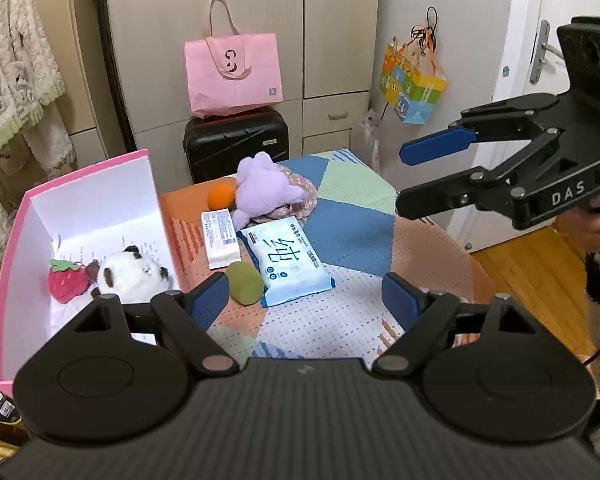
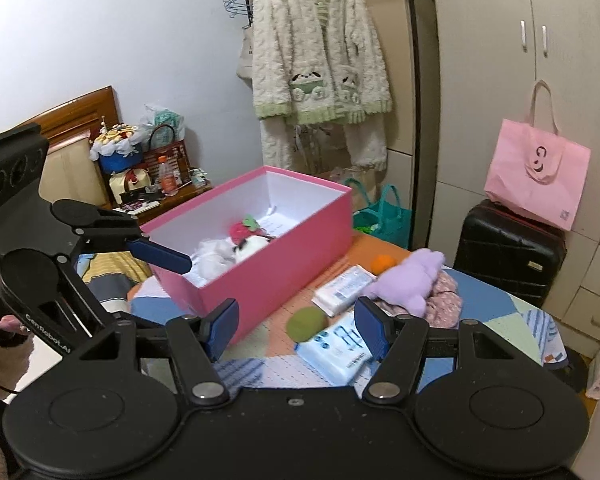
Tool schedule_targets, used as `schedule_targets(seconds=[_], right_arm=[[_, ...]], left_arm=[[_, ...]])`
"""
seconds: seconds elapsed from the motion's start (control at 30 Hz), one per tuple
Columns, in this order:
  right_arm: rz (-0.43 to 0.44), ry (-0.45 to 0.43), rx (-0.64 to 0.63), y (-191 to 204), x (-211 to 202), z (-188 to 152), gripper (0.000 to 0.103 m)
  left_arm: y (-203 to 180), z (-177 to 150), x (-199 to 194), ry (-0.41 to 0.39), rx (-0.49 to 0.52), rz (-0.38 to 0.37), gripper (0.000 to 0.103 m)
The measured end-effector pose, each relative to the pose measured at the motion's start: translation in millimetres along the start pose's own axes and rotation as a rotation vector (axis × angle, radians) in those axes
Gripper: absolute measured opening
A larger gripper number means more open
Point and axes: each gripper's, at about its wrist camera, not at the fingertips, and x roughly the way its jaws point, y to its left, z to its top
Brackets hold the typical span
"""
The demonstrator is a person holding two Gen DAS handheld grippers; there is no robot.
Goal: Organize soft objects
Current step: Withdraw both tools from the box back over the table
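A pink box (image 1: 8, 248) (image 2: 284, 264) with a white inside stands at the table's left and holds a strawberry plush (image 1: 66, 280) and a panda plush (image 1: 134, 276). On the patchwork cloth (image 1: 348, 236) lie a purple plush (image 1: 260, 192) (image 2: 408, 276), a floral fabric piece (image 1: 300, 196), an orange ball (image 1: 221, 197), a green ball (image 1: 245, 282) (image 2: 306, 323), a white tissue pack (image 1: 220, 238) and a blue wet-wipe pack (image 1: 286, 262) (image 2: 336, 354). My left gripper (image 1: 306, 300) is open and empty above the table's near side. My right gripper (image 2: 296, 326) (image 1: 416, 176) is open and empty, over the green ball.
A black suitcase (image 1: 236, 146) with a pink tote bag (image 1: 234, 74) stands behind the table. Wardrobe doors (image 1: 260, 20) are beyond it. A fluffy robe (image 2: 320, 60) hangs behind the box. A cluttered bedside table (image 2: 156, 184) is at far left.
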Motion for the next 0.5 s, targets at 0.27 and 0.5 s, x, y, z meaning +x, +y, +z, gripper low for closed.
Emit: schedule_targets(seconds=[0.27, 0.5], right_arm=[[-0.014, -0.041, -0.001, -23.3, 8.5, -10.2, 0.069], [-0.046, -0.059, -0.015, -43.2, 31.0, -12.6, 0.069]], left_arm=[[-11.8, 1.9, 31.3, -0.008, -0.005, 0.023, 0.081], [-13.8, 4.1, 62.8, -0.005, -0.018, 0.093, 0.076]])
